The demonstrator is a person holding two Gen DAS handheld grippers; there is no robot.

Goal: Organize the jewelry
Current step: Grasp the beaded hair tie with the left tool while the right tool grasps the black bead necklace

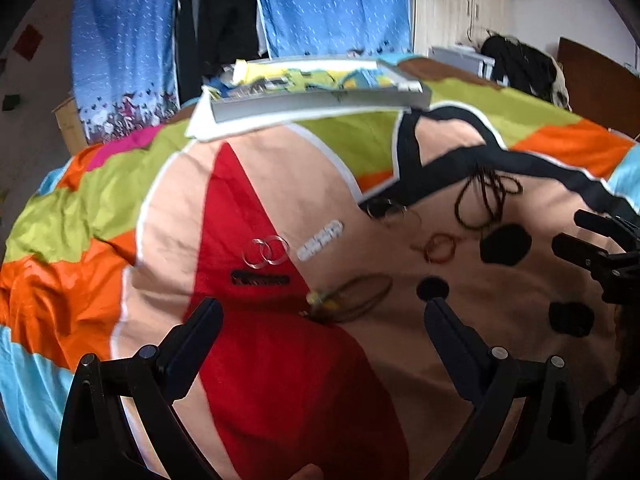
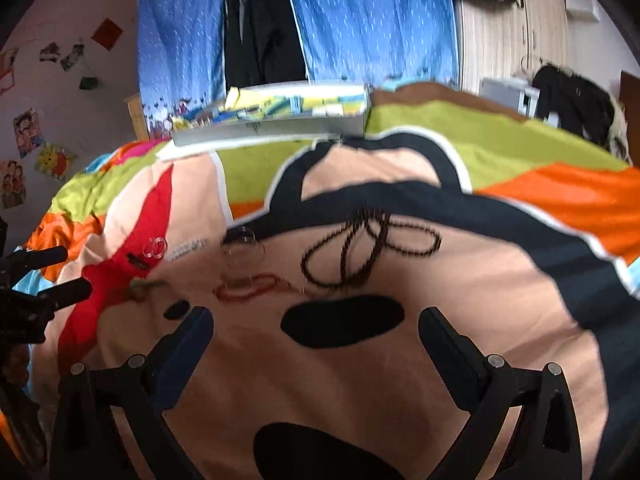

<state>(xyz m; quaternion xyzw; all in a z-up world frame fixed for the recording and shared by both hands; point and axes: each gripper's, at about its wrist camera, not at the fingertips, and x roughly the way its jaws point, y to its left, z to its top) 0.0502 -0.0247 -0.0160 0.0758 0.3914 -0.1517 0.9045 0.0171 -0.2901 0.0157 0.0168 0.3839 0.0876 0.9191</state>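
Observation:
Jewelry lies scattered on a colourful bedspread [image 1: 248, 184]. Two clear bangles [image 1: 266, 251] rest on a red patch, with a white beaded bracelet [image 1: 320, 239] to their right and a black bracelet [image 1: 260, 279] below them. A brown cord necklace with a yellow pendant [image 1: 344, 300] lies just ahead of my left gripper [image 1: 324, 312], which is open and empty. A long dark bead necklace [image 2: 368, 252] and a red bracelet [image 2: 248, 288] lie ahead of my right gripper [image 2: 316, 320], also open and empty. A clear compartment box [image 1: 316, 84] sits at the far side of the bed.
Blue curtains [image 1: 332, 4] and dark hanging clothes stand behind the bed. A wooden wardrobe and a black bag [image 1: 516, 64] are at the right. Pictures hang on the wall [image 2: 28, 132] at the left. The right gripper [image 1: 596, 248] shows at the left view's right edge.

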